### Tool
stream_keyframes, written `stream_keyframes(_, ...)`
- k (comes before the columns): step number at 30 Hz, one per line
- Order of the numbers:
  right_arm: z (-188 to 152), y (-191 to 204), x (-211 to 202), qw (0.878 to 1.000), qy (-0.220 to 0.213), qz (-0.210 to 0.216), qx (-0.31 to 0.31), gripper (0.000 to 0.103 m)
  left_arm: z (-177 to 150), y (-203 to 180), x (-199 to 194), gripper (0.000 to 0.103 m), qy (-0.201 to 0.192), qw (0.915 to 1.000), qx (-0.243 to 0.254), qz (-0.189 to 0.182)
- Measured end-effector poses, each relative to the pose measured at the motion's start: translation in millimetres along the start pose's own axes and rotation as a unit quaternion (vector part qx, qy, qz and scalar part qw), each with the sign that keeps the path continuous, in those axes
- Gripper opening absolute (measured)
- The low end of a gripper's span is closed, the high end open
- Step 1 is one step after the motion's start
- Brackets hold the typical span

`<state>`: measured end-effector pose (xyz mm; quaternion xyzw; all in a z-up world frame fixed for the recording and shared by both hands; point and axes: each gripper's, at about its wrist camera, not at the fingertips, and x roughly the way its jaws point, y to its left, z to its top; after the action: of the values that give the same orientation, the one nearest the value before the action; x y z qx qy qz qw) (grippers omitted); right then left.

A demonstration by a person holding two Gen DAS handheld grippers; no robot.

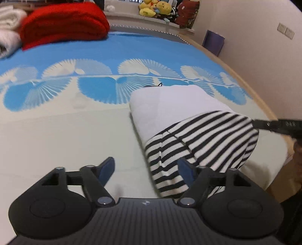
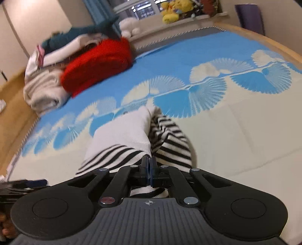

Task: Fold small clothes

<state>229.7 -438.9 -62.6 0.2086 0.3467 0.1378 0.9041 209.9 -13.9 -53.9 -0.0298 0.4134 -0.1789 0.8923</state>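
A small garment [image 1: 198,132], white on top with black-and-white stripes below, lies folded on the bed cover [image 1: 66,135]. My left gripper [image 1: 147,169] hovers open at its near striped end. Its right finger [image 1: 186,171] is over the stripes, and its left finger [image 1: 107,167] is over bare cover. In the right wrist view the same garment [image 2: 120,135] stretches away from my right gripper [image 2: 150,164]. That gripper is shut on the striped edge, and the fabric creases towards its tips. The right gripper [image 1: 258,123] also shows at the garment's right side in the left wrist view.
A folded red blanket [image 1: 64,22] and pale towels [image 1: 9,24] are piled at the far left of the bed. Plush toys [image 1: 154,8] sit on a ledge behind. A purple box [image 1: 213,41] leans on the wall by the wooden bed edge [image 1: 264,105].
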Motion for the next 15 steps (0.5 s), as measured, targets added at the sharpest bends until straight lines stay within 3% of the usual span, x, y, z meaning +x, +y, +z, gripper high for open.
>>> stream_keyframes(2,-1,-15,-7,0.999,0.010,-0.006,0.031,0.000,4,-2,11,0.084,0.015,0.9996,-0.017,-0.019)
stream_keyframes(4,-7,-35,-1,0.996,0.053,-0.039,0.068,0.000,7,-4,25,0.084,0.033,0.9981,-0.039,-0.034)
stream_keyframes(8,-29,-62,38,0.964,0.180,-0.180,0.076,0.000,12,-3,57,0.084,0.070,0.9934,-0.078,-0.048)
stream_keyframes(9,-31,-64,42,0.962,0.187,-0.185,0.076,0.000,12,-2,63,0.085,0.076,0.9922,-0.087,-0.047)
stream_keyframes(10,-28,-63,42,0.965,0.178,-0.177,0.075,0.000,13,1,69,0.089,0.082,0.9905,-0.098,-0.052)
stream_keyframes(13,-8,-54,21,0.984,0.081,-0.120,0.100,0.004,16,8,82,0.092,0.090,0.9845,-0.135,-0.067)
stream_keyframes(15,1,-49,12,0.989,0.037,-0.073,0.122,0.028,19,12,86,0.092,0.092,0.9818,-0.151,-0.070)
